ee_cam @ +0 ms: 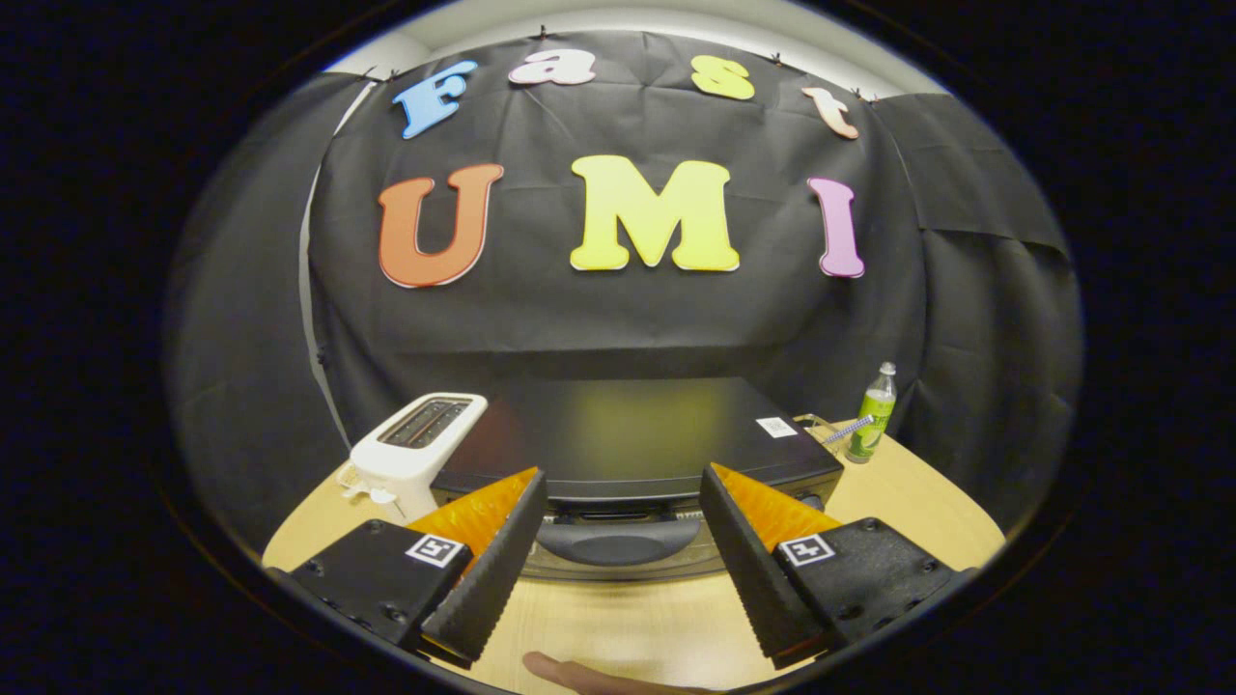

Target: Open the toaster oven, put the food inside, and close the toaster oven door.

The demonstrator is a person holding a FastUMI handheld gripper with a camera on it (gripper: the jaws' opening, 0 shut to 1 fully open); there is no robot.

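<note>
Two fingers of the gripper (623, 483) spread wide apart, nothing between them — they hang above the light wooden tabletop (927, 502). Black box-shaped toaster oven (637, 434) sits just ahead, door closed, its dark curved handle (618, 542) showing in the gap between the fingertips. White two-slot plastic toaster (417, 449) stands touching or just beside the oven's left side. Green plastic bottle with pale cap (874, 413) upright beyond the oven's right rear corner. A fingertip (579, 676) pokes in below the gripper.
</note>
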